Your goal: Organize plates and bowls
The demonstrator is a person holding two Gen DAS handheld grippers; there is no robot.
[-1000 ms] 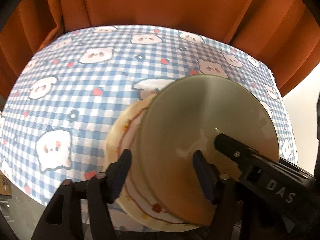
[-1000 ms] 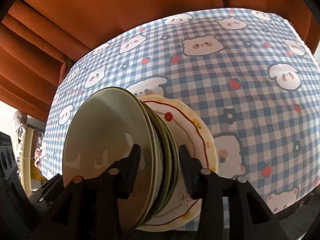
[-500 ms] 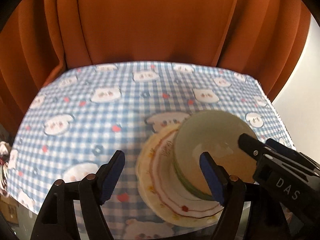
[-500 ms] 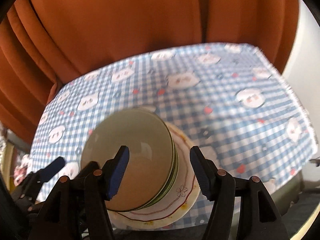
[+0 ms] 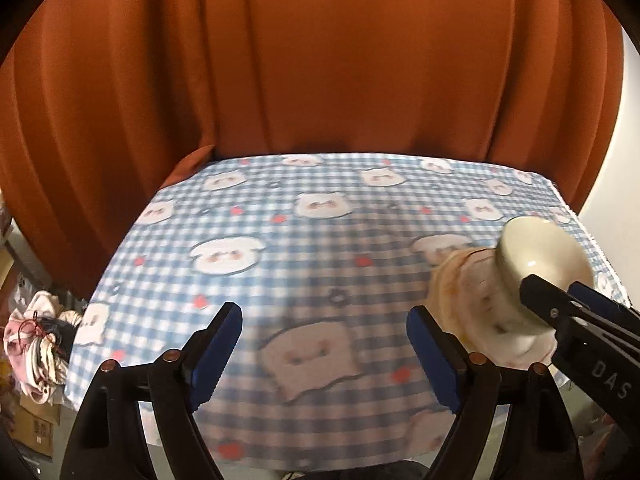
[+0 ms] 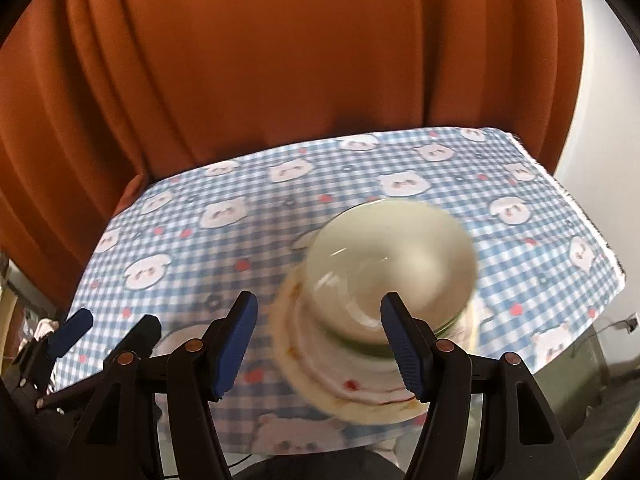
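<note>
A stack of pale green bowls rests on a cream flowered plate near the front of the checked table. My right gripper hovers above and in front of the stack, open, with its pads clear of the bowls. In the left wrist view the bowls and plate sit at the far right. My left gripper is off to their left, its jaws opening over bare cloth with nothing between them. The right gripper reaches in beside the stack.
The bear-print cloth covers the table, and orange curtains hang close behind it. A bundle of fabric and a cardboard box lie on the floor to the left. A pale wall is on the right.
Both grippers have let go of the bowl stack, opened, and pulled back and upward. The left one has also swung left, so the stack now sits at its right edge.
</note>
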